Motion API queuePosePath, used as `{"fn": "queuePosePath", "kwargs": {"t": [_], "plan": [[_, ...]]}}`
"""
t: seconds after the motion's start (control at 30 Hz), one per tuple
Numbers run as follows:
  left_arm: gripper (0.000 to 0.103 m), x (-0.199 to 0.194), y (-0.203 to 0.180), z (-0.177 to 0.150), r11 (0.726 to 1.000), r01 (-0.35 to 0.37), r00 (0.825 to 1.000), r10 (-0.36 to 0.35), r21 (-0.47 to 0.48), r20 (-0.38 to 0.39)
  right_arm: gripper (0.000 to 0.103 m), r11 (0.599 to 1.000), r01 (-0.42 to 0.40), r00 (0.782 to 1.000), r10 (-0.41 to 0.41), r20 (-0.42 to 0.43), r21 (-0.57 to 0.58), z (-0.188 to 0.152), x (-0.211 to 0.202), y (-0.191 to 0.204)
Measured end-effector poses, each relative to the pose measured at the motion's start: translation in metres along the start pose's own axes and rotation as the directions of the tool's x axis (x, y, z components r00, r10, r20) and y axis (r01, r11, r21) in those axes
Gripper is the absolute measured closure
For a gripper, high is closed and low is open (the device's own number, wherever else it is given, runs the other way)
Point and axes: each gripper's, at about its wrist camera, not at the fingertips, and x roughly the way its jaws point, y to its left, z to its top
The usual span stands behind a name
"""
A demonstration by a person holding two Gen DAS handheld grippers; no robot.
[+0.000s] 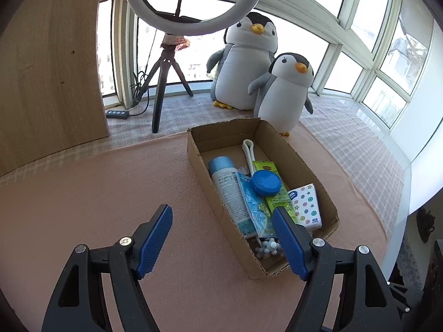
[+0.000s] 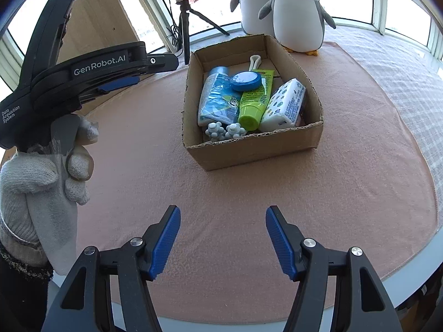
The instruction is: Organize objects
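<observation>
An open cardboard box (image 1: pixel 205 185) stands on a pink cloth (image 1: pixel 110 193). In it lie a white bottle with a blue cap (image 1: pixel 228 191), a blue packet (image 1: pixel 253 207), a round blue tin (image 1: pixel 267 182), a green tube (image 2: pixel 253 105), a tissue pack (image 2: pixel 285 105), a white looped tool (image 1: pixel 247 149) and small grey knobbly pieces (image 2: pixel 225 131). My left gripper (image 1: pixel 221 210) hangs open at the box's near left corner, with nothing held. My right gripper (image 2: pixel 223 207) stands open over bare cloth in front of the box (image 2: pixel 249 149).
Two plush penguins (image 1: pixel 249 63) sit behind the box on a checked window ledge. A ring light on a tripod (image 1: pixel 166 66) and its cable stand at the back left beside a wooden panel (image 1: pixel 49 69). A gloved hand (image 2: pixel 41 182) holds the left gripper.
</observation>
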Motion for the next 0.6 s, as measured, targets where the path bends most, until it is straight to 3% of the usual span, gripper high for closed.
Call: {"fn": "queuePosePath", "kwargs": {"t": [0.37, 0.6], "plan": [[0.023, -0.064, 0.072, -0.051, 0.993, -0.103, 0.994, 0.104, -0.064, 0.018, 0.042, 0.998, -0.008, 1.000, 0.009, 0.020, -0.062, 0.002, 0.001, 0.054], [0.022, -0.092, 0.110, -0.092, 0.981, -0.141, 0.990, 0.142, -0.135, -0.001, 0.034, 0.993, -0.005, 0.999, 0.011, 0.050, -0.120, 0.005, 0.004, 0.092]]}}
